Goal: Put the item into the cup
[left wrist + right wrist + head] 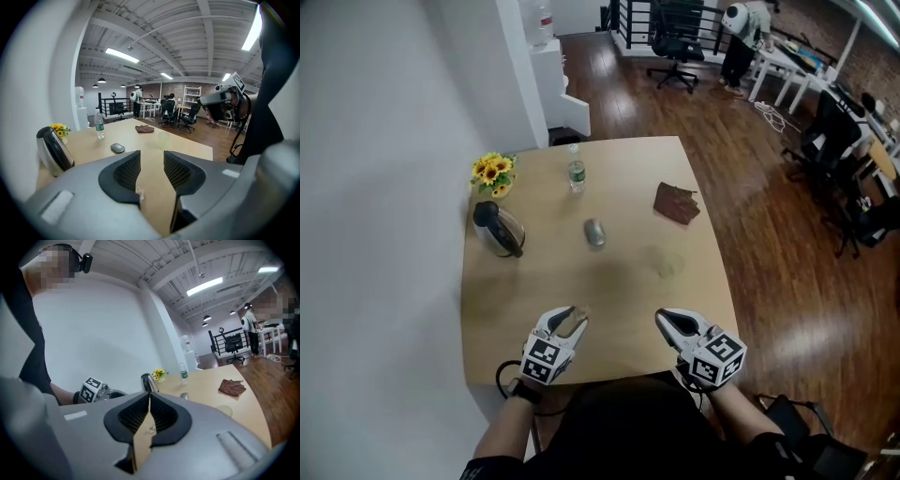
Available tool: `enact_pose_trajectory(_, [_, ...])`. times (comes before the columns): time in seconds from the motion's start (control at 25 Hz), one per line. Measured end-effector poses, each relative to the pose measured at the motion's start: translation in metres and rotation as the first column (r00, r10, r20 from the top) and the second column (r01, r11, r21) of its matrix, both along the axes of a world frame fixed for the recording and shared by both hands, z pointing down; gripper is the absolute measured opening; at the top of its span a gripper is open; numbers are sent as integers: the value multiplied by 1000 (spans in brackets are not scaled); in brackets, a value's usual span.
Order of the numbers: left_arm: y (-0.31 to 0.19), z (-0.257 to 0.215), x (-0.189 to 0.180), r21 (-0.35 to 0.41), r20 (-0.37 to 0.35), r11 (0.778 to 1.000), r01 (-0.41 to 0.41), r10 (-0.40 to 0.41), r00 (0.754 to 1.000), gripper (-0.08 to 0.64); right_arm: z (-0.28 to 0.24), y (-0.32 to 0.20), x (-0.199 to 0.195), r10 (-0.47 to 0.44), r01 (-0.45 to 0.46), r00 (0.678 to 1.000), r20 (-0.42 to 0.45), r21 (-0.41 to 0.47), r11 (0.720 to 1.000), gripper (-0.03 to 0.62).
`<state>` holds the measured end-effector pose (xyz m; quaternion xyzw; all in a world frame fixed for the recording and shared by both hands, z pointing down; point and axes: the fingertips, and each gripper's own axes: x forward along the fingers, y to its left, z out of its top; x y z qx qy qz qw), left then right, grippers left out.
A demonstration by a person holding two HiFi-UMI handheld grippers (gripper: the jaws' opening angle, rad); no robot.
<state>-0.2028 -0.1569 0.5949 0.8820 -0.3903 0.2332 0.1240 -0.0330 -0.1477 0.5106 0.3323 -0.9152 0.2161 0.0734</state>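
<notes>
Room: open office with a dark wood floor; a tan table [609, 291] stands against a white wall.
Cup: a faint clear cup [666, 262] stands right of centre, apart from everything, so it looks easy to reach from above.
Item: probably the grey mouse [594, 232], at centre, up-left of the cup and untouched.
Left claw [573, 319]: low centre, jaws spread with only table between them, seemingly ready to reach.
Right claw [667, 322]: low, right of centre, jaws pressed together, empty and apparently parked.
Clutter: kettle [497, 228], flowers [492, 172], bottle [576, 172] and cloth [677, 202] sit toward the far edge, off the route.
</notes>
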Motion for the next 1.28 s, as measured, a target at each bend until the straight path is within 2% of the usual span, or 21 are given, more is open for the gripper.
enact_pose_trajectory(0.2, [-17, 23, -9, -24, 31, 1000, 19, -18, 999, 150, 11, -15, 1, -5, 5, 1000, -11, -24, 1000, 17])
enact_pose_trajectory(0.36, [-22, 62, -13, -94, 114, 995, 22, -12, 993, 150, 18, -23, 2, -33, 32, 999, -32, -41, 999, 17])
enact_pose_trajectory(0.52, [-23, 112, -15, -177, 229, 984, 11, 30, 973, 148, 28, -25, 2, -55, 53, 998, -34, -71, 996, 18])
enact_pose_trajectory(0.64, [-27, 140, -18, -222, 274, 975, 29, 34, 961, 109, 34, -24, 4, -69, 65, 997, -39, -87, 994, 18])
enact_pose_trajectory(0.88, [-29, 177, -14, -276, 369, 961, 27, 80, 926, 107, 42, -23, 20, -58, 51, 997, -50, -118, 992, 18])
enact_pose_trajectory(1.08, [-33, 190, -15, -287, 386, 957, 48, 69, 920, 9, 47, -28, 37, -22, 15, 999, -48, -135, 991, 18])
enact_pose_trajectory(1.28, [-36, 191, -11, -287, 394, 957, 45, 75, 916, -6, 46, -35, 54, 9, -15, 999, -46, -139, 990, 18])
